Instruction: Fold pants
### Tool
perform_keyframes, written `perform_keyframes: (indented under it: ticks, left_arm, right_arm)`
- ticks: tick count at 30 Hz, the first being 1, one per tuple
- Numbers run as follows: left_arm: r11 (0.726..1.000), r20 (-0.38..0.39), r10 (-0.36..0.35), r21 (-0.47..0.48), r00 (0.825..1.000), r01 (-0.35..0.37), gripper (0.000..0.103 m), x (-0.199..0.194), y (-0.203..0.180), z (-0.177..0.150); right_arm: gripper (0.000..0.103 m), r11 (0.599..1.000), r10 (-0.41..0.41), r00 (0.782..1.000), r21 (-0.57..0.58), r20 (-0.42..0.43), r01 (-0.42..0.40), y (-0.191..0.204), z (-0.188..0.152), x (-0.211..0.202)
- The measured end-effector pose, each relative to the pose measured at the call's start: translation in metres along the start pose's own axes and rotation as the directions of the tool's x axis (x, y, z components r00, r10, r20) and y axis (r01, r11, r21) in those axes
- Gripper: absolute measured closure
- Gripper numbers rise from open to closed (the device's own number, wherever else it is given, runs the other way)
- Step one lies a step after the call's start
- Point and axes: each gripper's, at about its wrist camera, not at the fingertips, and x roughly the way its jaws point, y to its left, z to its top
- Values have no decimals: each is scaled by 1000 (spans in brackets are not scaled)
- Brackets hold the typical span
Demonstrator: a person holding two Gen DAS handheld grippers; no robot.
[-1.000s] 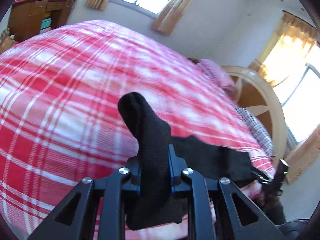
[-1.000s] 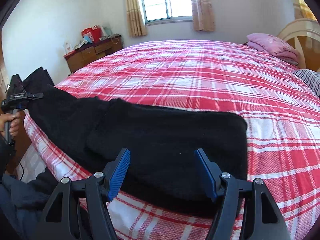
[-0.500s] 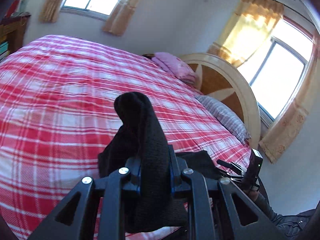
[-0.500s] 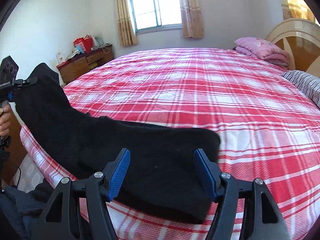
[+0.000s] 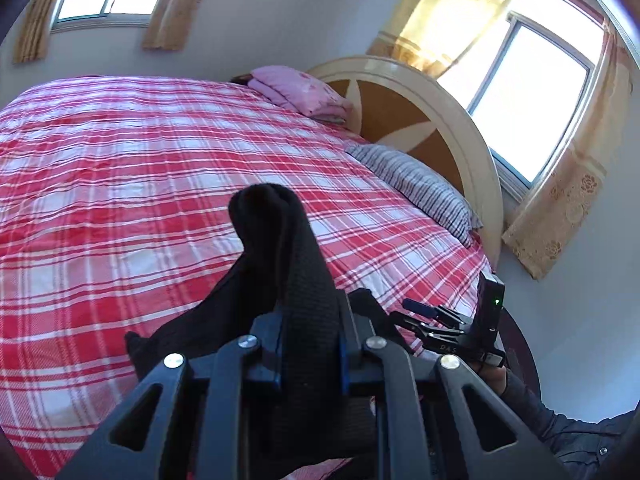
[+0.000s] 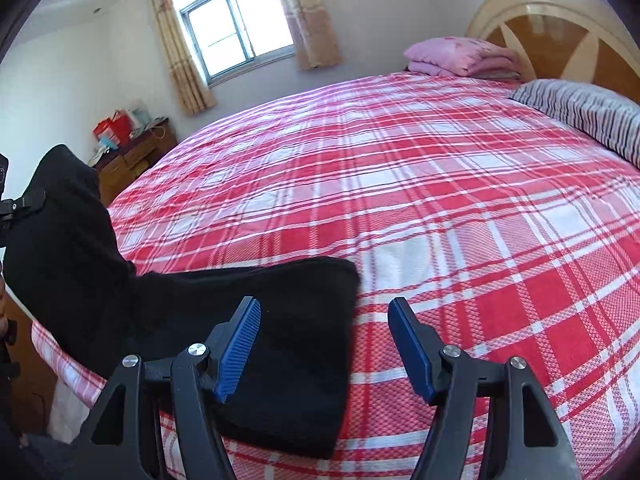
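Observation:
Black pants (image 6: 276, 344) lie on the near edge of the red plaid bed (image 6: 420, 200). My left gripper (image 5: 310, 344) is shut on one end of the pants (image 5: 280, 256) and holds it raised above the bed; that end shows at far left in the right wrist view (image 6: 60, 216). My right gripper (image 6: 324, 344) is open and empty, just above the other end of the pants, which lies flat on the bed. The right gripper shows in the left wrist view (image 5: 448, 324), low at the right.
A striped pillow (image 6: 588, 112) and folded pink bedding (image 6: 460, 56) lie by the wooden headboard (image 6: 560, 24). A wooden dresser (image 6: 132, 160) with red items stands at the far left wall. Windows with curtains are behind.
My left gripper has lifted the pants end and swung it towards the right gripper. The flat part of the pants has slid left and bunched shorter. The right gripper stayed open.

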Motion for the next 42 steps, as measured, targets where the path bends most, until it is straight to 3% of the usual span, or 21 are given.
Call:
perform_keyframes:
  ticks: [8, 18, 25, 27, 31, 33, 35, 38, 42]
  left_arm:
    - [999, -122, 8, 49, 992, -2, 83, 66, -29, 11]
    - [995, -293, 44, 96, 955, -16, 83, 148, -51, -20]
    - [988, -321, 63, 152, 945, -14, 78, 168, -71, -34]
    - [988, -309, 38, 157, 950, 11, 72, 165, -77, -37]
    - [977, -243, -1, 205, 970, 52, 60, 140, -90, -45]
    - [966, -191, 45, 260, 981, 6, 46, 126, -91, -48]
    - [946, -123, 141, 310, 982, -97, 41, 111, -85, -52]
    - [909, -36, 280, 331, 959, -253, 38, 93, -66, -58]
    - [881, -20, 401, 284, 916, -379, 31, 85, -32, -67]
  right_arm:
    - [35, 998, -28, 1000, 51, 14, 28, -18, 4, -2]
    - [35, 987, -47, 999, 151, 2, 46, -43, 4, 2]
    - [35, 986, -37, 999, 164, -5, 38, -45, 2, 5]
    - [35, 986, -18, 1000, 165, -2, 18, -43, 2, 4]
    - [35, 975, 109, 994, 192, 7, -109, -41, 2, 0]
    - [35, 968, 165, 986, 189, 9, -164, -35, 3, -1]
    - [35, 960, 217, 976, 180, 1, -214, -26, 2, -1]
    - [35, 957, 251, 967, 160, -36, -242, -8, 1, 5]
    - [35, 964, 240, 965, 147, -103, -224, 8, -2, 20]
